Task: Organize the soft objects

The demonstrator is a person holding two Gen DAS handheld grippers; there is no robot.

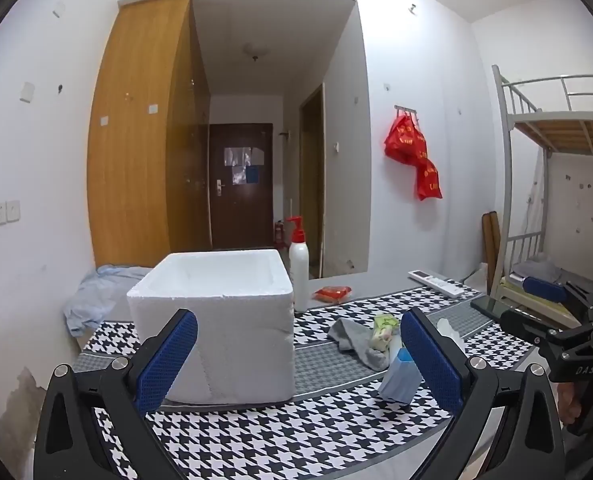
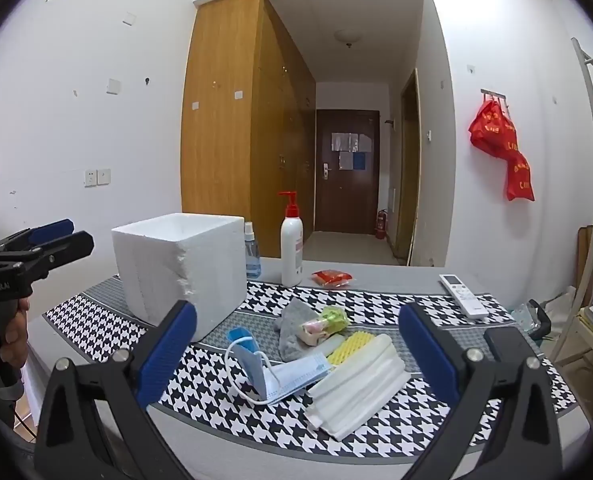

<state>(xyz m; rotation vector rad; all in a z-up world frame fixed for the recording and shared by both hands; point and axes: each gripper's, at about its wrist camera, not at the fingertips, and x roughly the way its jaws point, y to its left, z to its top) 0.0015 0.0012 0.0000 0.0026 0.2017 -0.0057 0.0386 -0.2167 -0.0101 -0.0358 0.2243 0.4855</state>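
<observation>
Your left gripper (image 1: 298,354): jaws wide apart, nothing clamped; the foam box (image 1: 212,320) sits just ahead between them, toward the left pad. Your right gripper (image 2: 298,354): jaws also wide apart, gripping nothing. The soft pile lies between and just ahead of its pads: blue face mask (image 2: 252,364), white folded cloth (image 2: 360,388), yellow sponge (image 2: 354,346), grey sock (image 2: 294,330). Beyond that: pump bottle (image 2: 291,250), remote (image 2: 462,294).
</observation>
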